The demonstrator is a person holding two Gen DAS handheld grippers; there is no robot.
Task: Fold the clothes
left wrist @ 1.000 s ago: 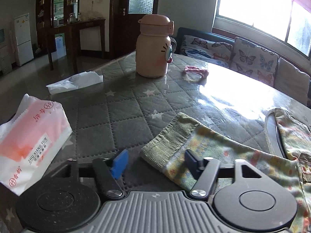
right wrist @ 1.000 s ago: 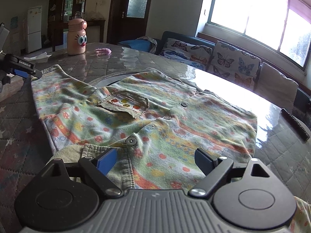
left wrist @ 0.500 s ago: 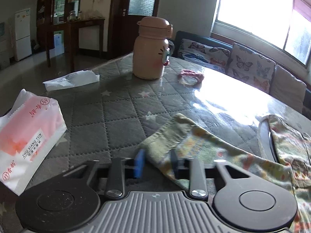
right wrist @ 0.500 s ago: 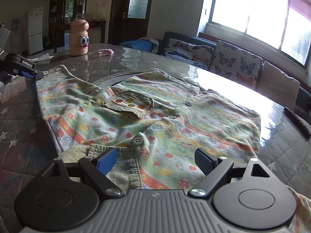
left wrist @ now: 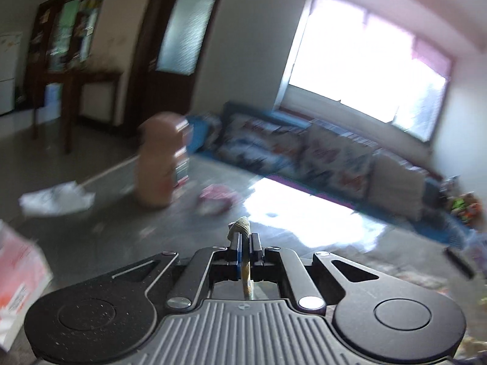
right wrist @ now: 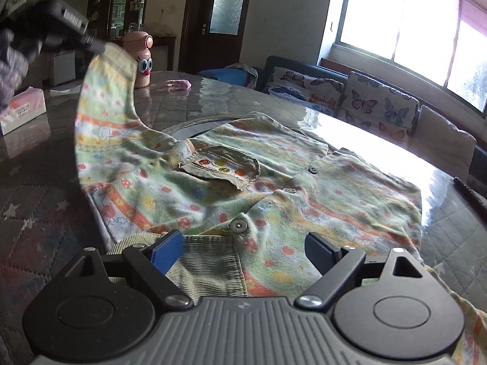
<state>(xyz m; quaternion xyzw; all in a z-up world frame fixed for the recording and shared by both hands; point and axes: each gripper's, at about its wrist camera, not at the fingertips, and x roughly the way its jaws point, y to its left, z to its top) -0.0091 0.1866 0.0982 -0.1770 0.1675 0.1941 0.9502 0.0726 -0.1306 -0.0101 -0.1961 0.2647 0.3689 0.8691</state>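
One sleeve cuff (left wrist: 241,224) between closed left jaws, above table (right wrist: 36,188).

No text can be read with certainty in either view. Dark print is carried on a white label on the pink tissue pack (right wrist: 22,108), seen in the right wrist view far to the left of and beyond the jaws on the tabletop (right wrist: 36,188), but the characters are too small to be made out. In the left wrist view the same pack (left wrist: 18,286) lies at the left edge beside the jaws; red and dark marks are shown on it, smeared by motion blur. A white sticker with dark print is borne by the left gripper's body (right wrist: 71,18), blurred beyond reading.
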